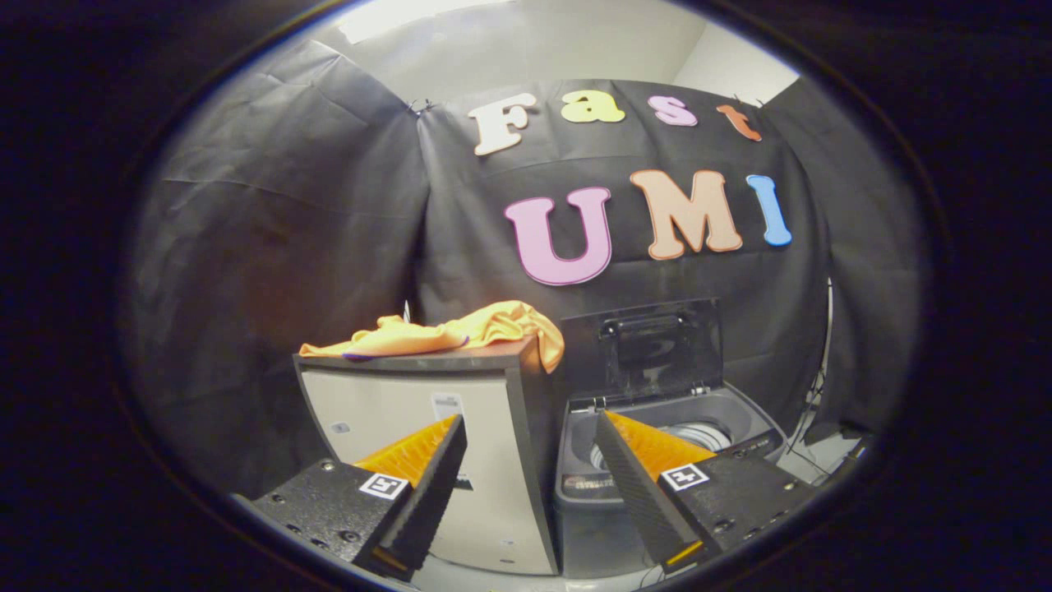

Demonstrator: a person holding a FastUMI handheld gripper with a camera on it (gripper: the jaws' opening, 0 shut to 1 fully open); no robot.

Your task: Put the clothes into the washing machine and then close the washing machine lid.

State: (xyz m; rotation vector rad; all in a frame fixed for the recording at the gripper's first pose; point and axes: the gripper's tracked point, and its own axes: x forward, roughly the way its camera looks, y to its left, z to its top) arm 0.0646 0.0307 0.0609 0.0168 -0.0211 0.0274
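An orange garment (pixel 460 333) lies crumpled on top of a pale cabinet (pixel 411 411), with one end hanging over the cabinet's right corner. Right of the cabinet stands a small grey top-loading washing machine (pixel 657 444). Its dark lid (pixel 649 349) is raised upright at the back, and the drum opening (pixel 699 432) shows beneath it. My gripper (pixel 530 423) is open, with nothing between its fingers. It hovers well short of the cabinet and machine, and the garment is beyond and above the fingertips.
Black cloth walls close off the booth behind and on both sides. Cables (pixel 809 411) hang down to the right of the washing machine. The cabinet's dark right edge (pixel 534 460) stands close against the machine.
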